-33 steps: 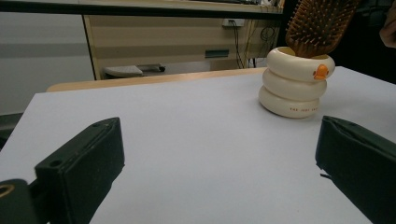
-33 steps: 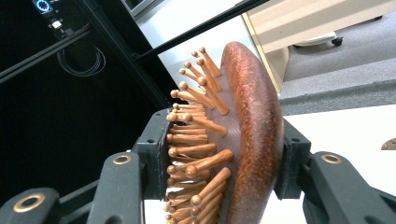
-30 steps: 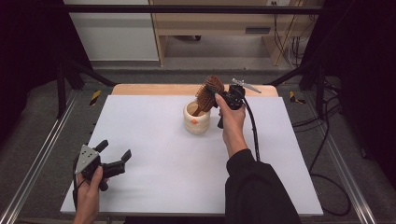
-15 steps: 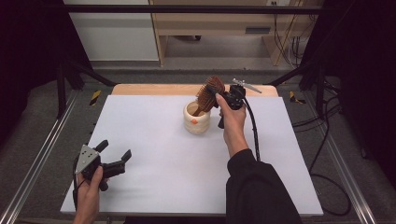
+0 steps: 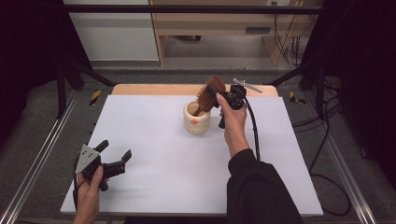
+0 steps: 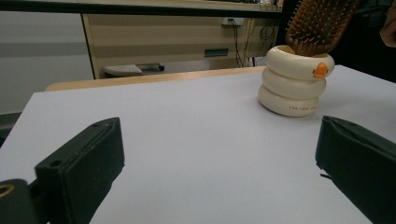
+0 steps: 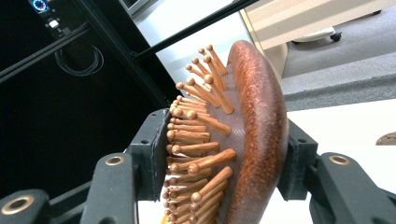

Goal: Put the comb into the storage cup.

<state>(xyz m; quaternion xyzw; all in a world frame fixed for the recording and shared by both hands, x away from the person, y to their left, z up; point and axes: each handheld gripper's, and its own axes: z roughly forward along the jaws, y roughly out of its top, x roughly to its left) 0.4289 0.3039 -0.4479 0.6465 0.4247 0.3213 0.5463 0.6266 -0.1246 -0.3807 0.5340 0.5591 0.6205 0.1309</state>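
At the table's far edge, the right gripper (image 5: pixel 219 97), jaws just easing apart, brackets a wooden hairbrush (image 5: pixel 208 93) standing in a cream cup (image 5: pixel 196 120); the left gripper (image 5: pixel 114 161) rests wide open, empty.

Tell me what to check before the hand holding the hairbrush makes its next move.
1. Hairbrush between the right tool's jaws, which have just been opening; pads touching both sides: ok.
2. Hairbrush's lower end inside the cup: ok.
3. Cup upright on the table: ok.
4. Hairbrush would stay leaning in the cup if let go: cannot tell.
5. Left tool open, holding nothing, well apart from the cup: ok.
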